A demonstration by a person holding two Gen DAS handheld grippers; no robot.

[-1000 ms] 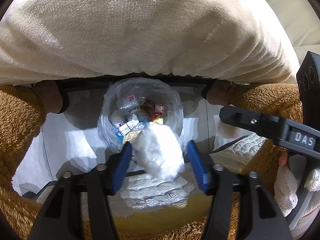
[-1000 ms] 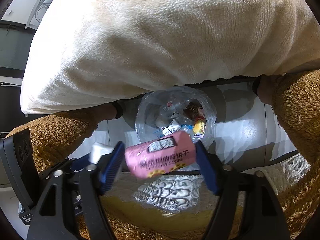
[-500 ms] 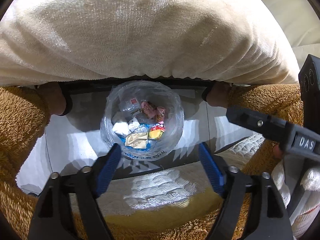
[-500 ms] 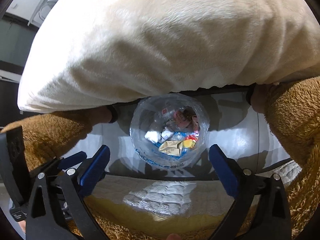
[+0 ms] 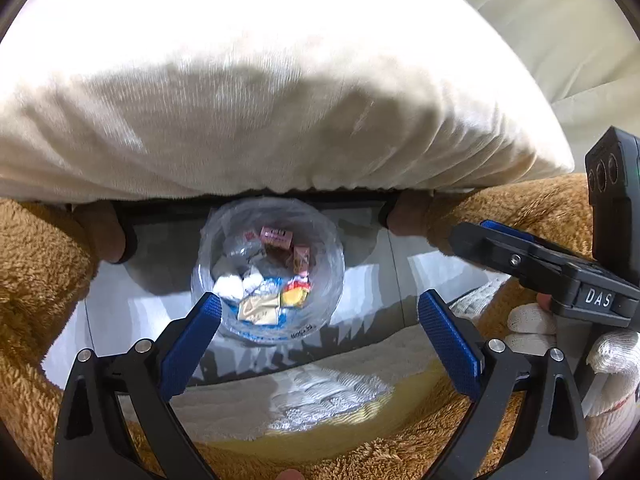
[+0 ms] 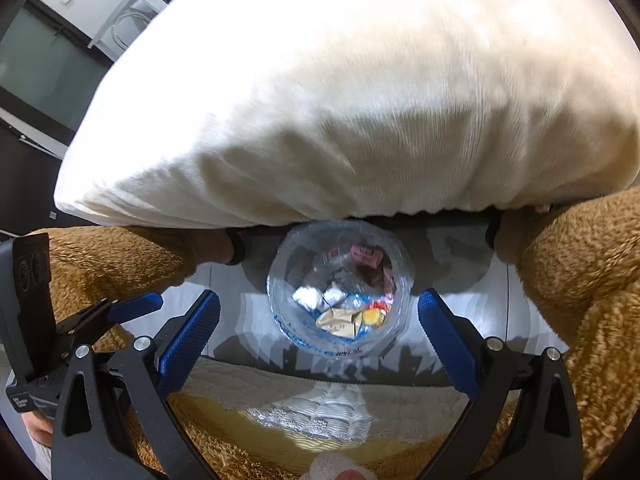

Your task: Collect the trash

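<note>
A clear plastic-lined trash bin (image 5: 208,276) stands on the grey floor below me; it also shows in the right wrist view (image 6: 276,296). It holds several wrappers, a pink cookie packet (image 5: 275,236) (image 6: 365,255) and a white crumpled wad (image 5: 229,287) (image 6: 306,296). My left gripper (image 5: 320,312) is open and empty above the bin. My right gripper (image 6: 319,310) is open and empty above the bin too. The right gripper's body (image 5: 560,276) shows at the right of the left wrist view; the left one (image 6: 60,332) shows at the left of the right wrist view.
A big cream cushion (image 5: 280,100) (image 6: 360,100) overhangs the bin from above. Brown fleece fabric (image 5: 36,272) (image 6: 584,272) flanks both sides. A white quilted mat (image 5: 320,392) with a yellow edge lies just below the grippers.
Both grippers opened. The white wad dropped from the left one and the pink packet from the right one; both now lie in the bin. The grippers have risen slightly.
</note>
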